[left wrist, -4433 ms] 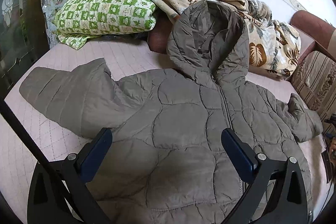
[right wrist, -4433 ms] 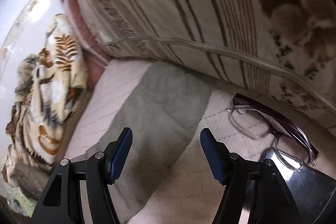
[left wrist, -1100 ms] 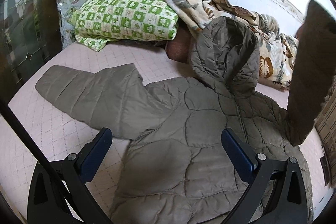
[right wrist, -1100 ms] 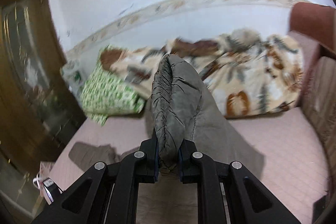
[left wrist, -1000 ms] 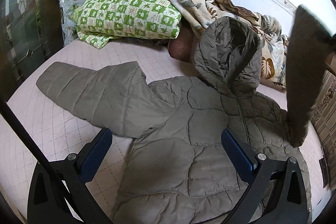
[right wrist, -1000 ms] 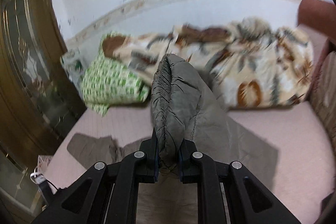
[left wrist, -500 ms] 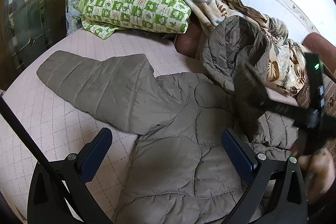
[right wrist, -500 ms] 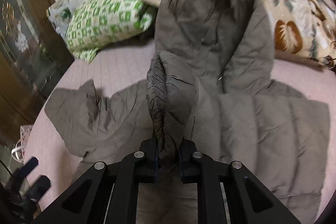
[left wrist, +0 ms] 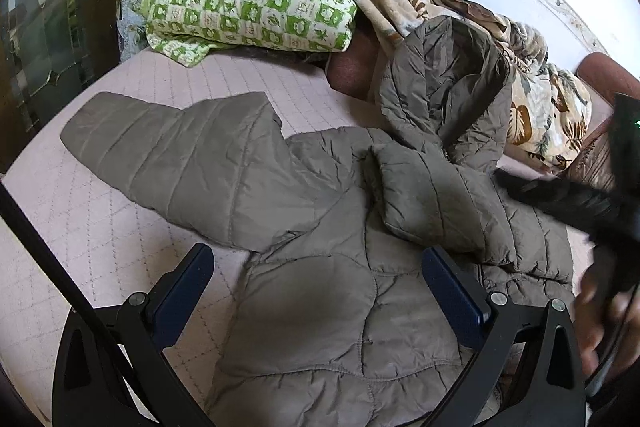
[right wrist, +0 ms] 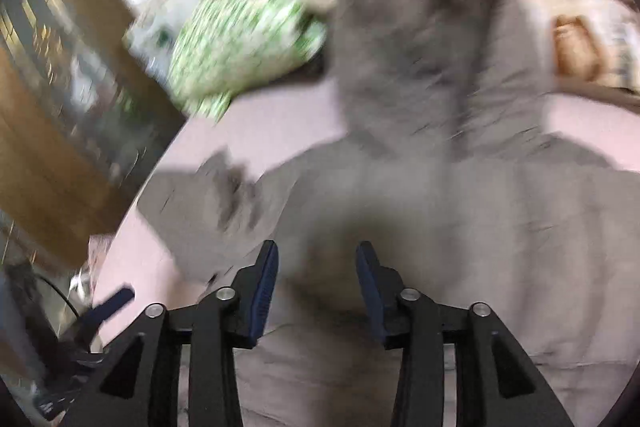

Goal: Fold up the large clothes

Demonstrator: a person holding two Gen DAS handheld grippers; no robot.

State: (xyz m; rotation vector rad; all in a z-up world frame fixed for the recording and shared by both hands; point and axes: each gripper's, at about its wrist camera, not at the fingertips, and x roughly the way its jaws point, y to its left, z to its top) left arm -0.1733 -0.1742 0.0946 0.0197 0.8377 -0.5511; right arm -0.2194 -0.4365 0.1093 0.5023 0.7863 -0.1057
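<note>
A grey-olive quilted hooded jacket (left wrist: 328, 291) lies front up on the pink quilted bed. Its left sleeve (left wrist: 160, 155) stretches out to the left. Its right sleeve (left wrist: 432, 203) lies folded across the chest, cuff near the zip. The hood (left wrist: 444, 75) rests against the bedding at the back. My left gripper (left wrist: 316, 291) is open and empty, hovering over the jacket's lower front. My right gripper (right wrist: 316, 287) is open and empty above the jacket (right wrist: 400, 211); that view is motion-blurred. The right gripper also shows in the left wrist view (left wrist: 560, 195) at the right edge.
A green checked pillow (left wrist: 248, 7) and a leaf-print blanket (left wrist: 536, 99) lie along the back wall. A dark wood and glass door (left wrist: 44, 27) stands at the left. A reddish sofa arm (left wrist: 612, 79) is at the far right. Bare pink bedding (left wrist: 80, 247) shows at the left.
My right gripper carried the right sleeve down across the jacket's chest, opened and let it go. The sleeve now lies folded over the front. The left gripper stayed open and drifted slightly.
</note>
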